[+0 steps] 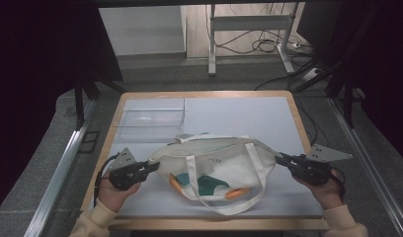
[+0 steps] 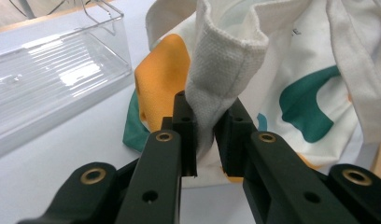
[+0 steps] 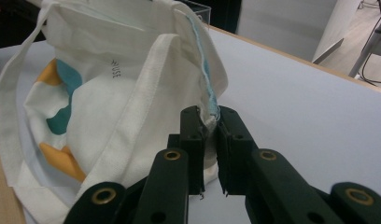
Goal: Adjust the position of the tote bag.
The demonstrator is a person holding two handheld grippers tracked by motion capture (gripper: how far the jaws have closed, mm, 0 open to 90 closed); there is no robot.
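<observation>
Print: small grey lettering on tote bag (image 1: 214, 170), unreadable.
Left gripper (image 1: 151, 168): clamped on bag's left rim.
Right gripper (image 1: 281, 159): clamped on right rim.
Bag: near table (image 1: 239, 111) front edge.

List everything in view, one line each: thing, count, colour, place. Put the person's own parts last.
tote bag: one, cream with green and orange print, near middle of the table, stretched between both grippers.
clear tray: one, transparent plastic, far left of the table.
table: one, pale top with wooden edge, centre.
metal frame: one, grey, on the floor beyond the table.
cables: several, black, on the floor at the far right.
left hand-held gripper: one, black, clamped on the bag's left edge.
right hand-held gripper: one, black, clamped on the bag's right edge.
</observation>
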